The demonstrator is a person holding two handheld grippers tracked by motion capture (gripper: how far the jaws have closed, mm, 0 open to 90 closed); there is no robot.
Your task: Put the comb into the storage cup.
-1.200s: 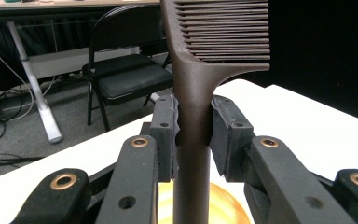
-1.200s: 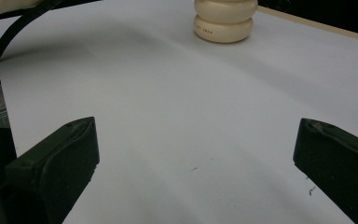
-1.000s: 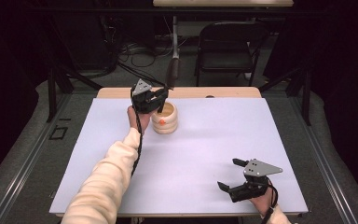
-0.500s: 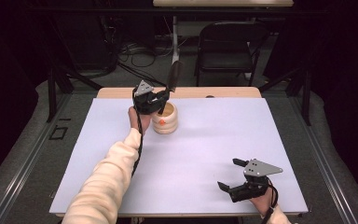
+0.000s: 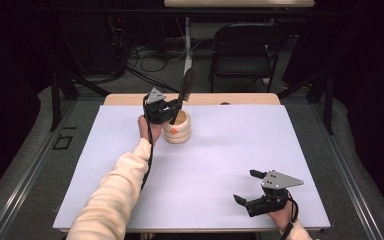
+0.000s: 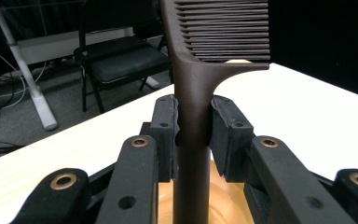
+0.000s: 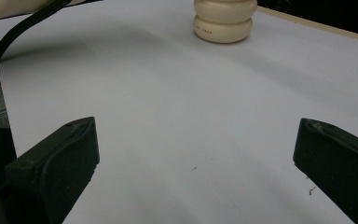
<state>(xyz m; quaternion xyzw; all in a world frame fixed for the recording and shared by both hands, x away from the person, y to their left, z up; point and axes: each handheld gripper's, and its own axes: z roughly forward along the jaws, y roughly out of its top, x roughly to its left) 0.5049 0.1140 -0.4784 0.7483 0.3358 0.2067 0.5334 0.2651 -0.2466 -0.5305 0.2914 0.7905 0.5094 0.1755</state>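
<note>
A dark brown comb [image 5: 187,85] [image 6: 200,70] stands tilted over a cream ribbed holder [image 5: 177,128] [image 7: 224,19] at the back of the table. My left gripper [image 5: 173,110] [image 6: 194,123] is shut on the comb's handle, just above the holder's mouth; in the left gripper view the pads [image 6: 167,122] press the handle from both sides and the teeth point right. My right gripper [image 5: 243,187] [image 7: 196,144] rests near the table's front right edge, jaws wide open with nothing between them, facing the holder across the sheet.
A white sheet [image 5: 220,165] covers the table, with a wooden strip [image 5: 240,99] bare along the back. A black folding chair [image 5: 241,50] [image 6: 116,56] and cables stand on the floor behind. A cream sleeve [image 5: 115,190] reaches in from the bottom left.
The comb has risen and tilted a little in the left gripper over the holder. The right gripper has not moved.
</note>
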